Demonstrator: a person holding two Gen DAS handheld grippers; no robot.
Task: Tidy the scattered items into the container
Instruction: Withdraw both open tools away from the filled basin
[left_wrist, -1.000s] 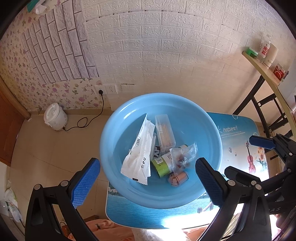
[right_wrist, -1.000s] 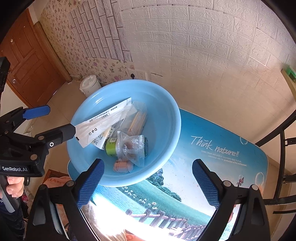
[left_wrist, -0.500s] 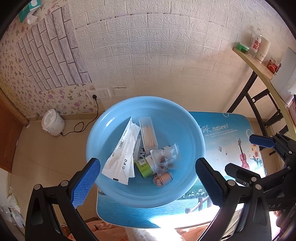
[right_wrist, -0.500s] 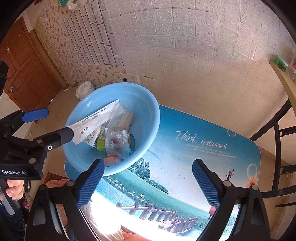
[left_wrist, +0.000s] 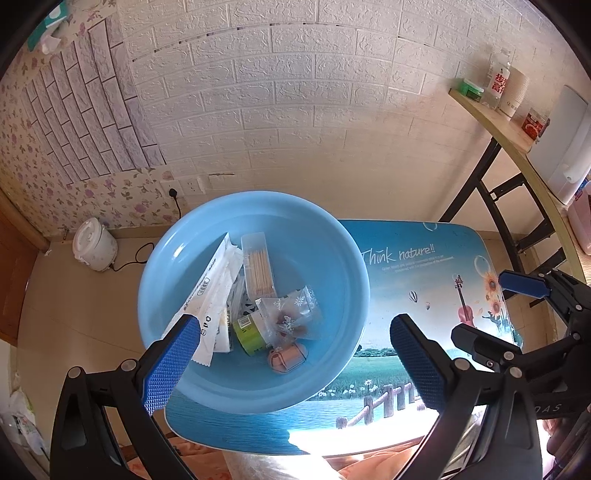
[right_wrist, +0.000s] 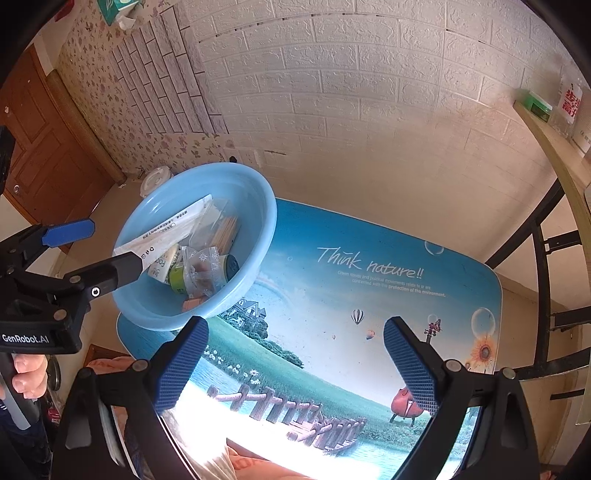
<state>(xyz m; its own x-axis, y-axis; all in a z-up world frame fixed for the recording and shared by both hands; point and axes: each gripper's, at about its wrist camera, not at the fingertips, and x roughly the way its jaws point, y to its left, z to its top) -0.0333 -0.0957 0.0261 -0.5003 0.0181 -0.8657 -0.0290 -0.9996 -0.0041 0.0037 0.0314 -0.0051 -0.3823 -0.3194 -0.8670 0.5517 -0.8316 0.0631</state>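
A light blue basin (left_wrist: 332, 258) sits on the left end of the small picture-printed table (left_wrist: 424, 295); it also shows in the right wrist view (right_wrist: 258, 206). Inside lie a white wrapper (left_wrist: 210, 291), a clear toothpick box (left_wrist: 258, 266), a green can (left_wrist: 249, 332), a clear snack bag (left_wrist: 291, 314) and a pink roll (left_wrist: 288, 360). My left gripper (left_wrist: 295, 362) is open and empty, above the basin's near rim. My right gripper (right_wrist: 295, 365) is open and empty, above the table's near middle.
A white rice cooker (left_wrist: 94, 249) stands on the floor by the wall, plugged into a socket. A wooden shelf on a black frame (left_wrist: 509, 136) with bottles and cups stands to the right. A brown door (right_wrist: 40, 155) is at the left.
Both grippers have drawn back and up from the basin, so it looks smaller and more of the table shows. Both stay open and empty. The basin's contents have not moved.
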